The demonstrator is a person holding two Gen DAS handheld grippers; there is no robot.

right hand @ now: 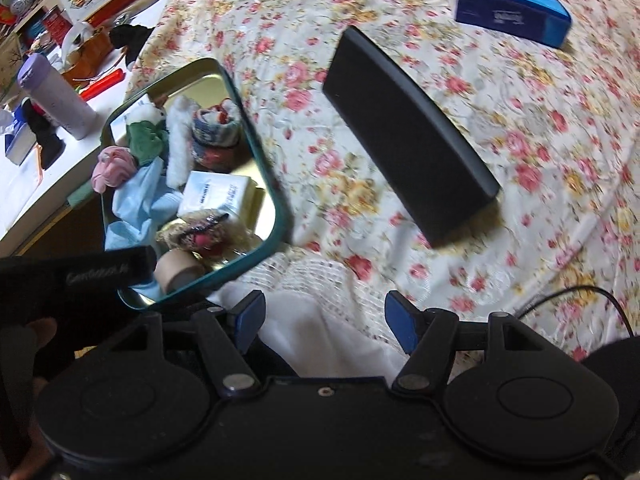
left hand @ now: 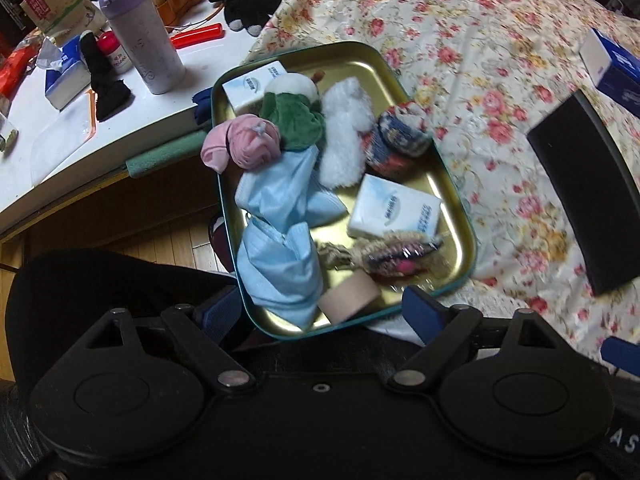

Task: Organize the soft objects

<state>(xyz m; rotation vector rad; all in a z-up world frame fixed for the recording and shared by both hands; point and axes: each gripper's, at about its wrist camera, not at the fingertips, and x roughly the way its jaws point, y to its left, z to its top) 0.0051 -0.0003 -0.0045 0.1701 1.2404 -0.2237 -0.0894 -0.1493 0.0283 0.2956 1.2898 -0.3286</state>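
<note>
A: Gold metal inside, teal rim: that is the tin tray (left hand: 460,184), lying on the flowered bedspread (left hand: 460,40) at the bed's edge, just beside the white bench (left hand: 100,152).

B: What is in it, from the left?

A: A pink rolled cloth (left hand: 244,146) hangs over the left rim. Beside it sits a green cloth (left hand: 296,120) with a white tissue pack (left hand: 250,86) behind it. Two blue face masks (left hand: 280,240) run down the left side toward me. Then a white fluffy piece (left hand: 344,136), a blue-patterned bundle (left hand: 396,136), a second tissue pack (left hand: 394,210), a fuzzy beige thing with a pink spot (left hand: 392,256) and a tan tape roll (left hand: 348,298) at the near rim.

B: And your tools?

A: My left tool (left hand: 324,312) hangs over the tray's near end, jaws wide, nothing between them. My right tool (right hand: 325,320) is above the white lace at the bed's edge, to the right of the tray, jaws moderately apart and empty.

B: Further right?

A: A black case (right hand: 408,132) on the bedspread, and a blue box (right hand: 512,4) beyond it.
</note>
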